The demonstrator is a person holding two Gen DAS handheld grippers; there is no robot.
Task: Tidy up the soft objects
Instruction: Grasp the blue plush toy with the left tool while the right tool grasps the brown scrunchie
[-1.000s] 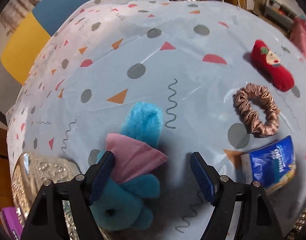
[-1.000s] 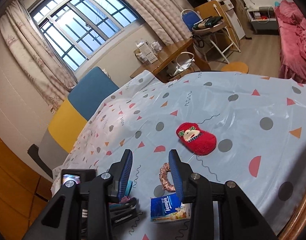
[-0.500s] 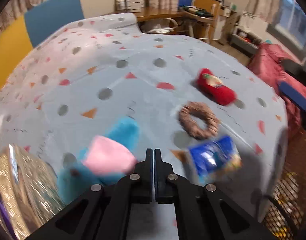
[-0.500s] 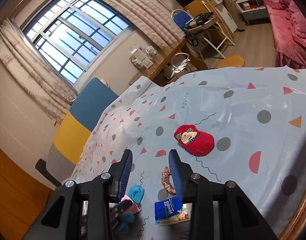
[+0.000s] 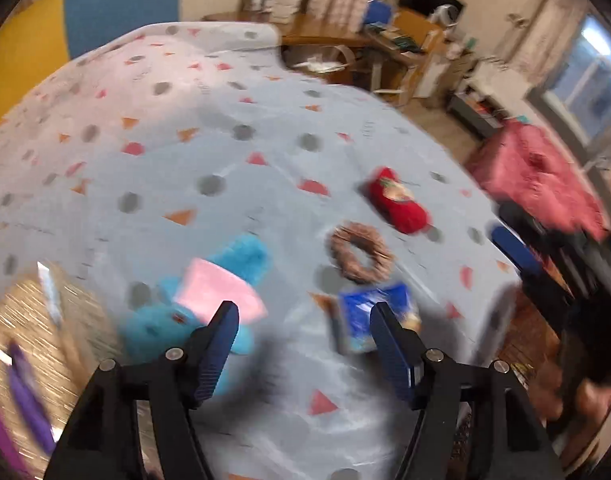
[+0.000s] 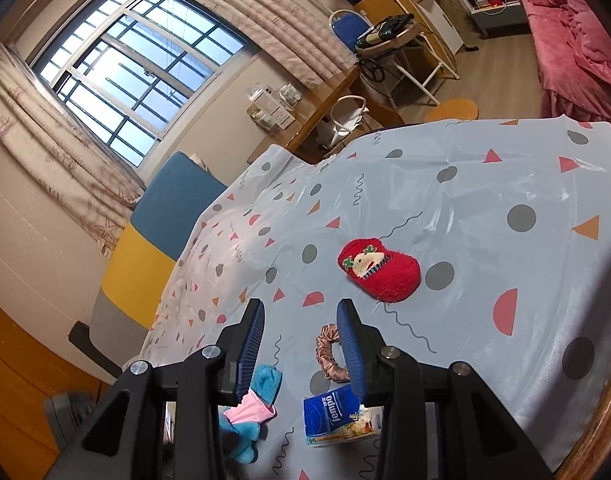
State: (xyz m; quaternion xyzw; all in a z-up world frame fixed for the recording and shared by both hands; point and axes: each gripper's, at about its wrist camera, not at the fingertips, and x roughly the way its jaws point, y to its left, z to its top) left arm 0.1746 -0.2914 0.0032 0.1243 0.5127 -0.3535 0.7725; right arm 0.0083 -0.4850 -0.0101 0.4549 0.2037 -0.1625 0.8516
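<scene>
A blue plush toy with a pink cloth [image 5: 209, 300] [image 6: 251, 410] lies on the patterned tablecloth [image 5: 225, 152] [image 6: 485, 192]. Beyond it lie a brown satin scrunchie [image 5: 361, 254] [image 6: 328, 354], a blue tissue pack [image 5: 379, 316] [image 6: 337, 416] and a red knitted sock [image 5: 399, 202] [image 6: 379, 270]. My left gripper [image 5: 303, 338] hangs above the cloth, its jaws opening with nothing between them; the plush sits just behind its left finger. My right gripper [image 6: 301, 346] hovers over the near side of the table, jaws partly apart and empty.
A shiny gold-patterned container [image 5: 29, 320] with purple things in it sits at the table's left edge. A blue and yellow chair [image 6: 157, 232] stands behind the table. A desk [image 6: 325, 96], a folding stand and a pink bed [image 6: 577, 36] fill the room beyond.
The left gripper let the plush lie, shut its jaws as it rose and tilted up, and now has them apart again. The right gripper has barely moved.
</scene>
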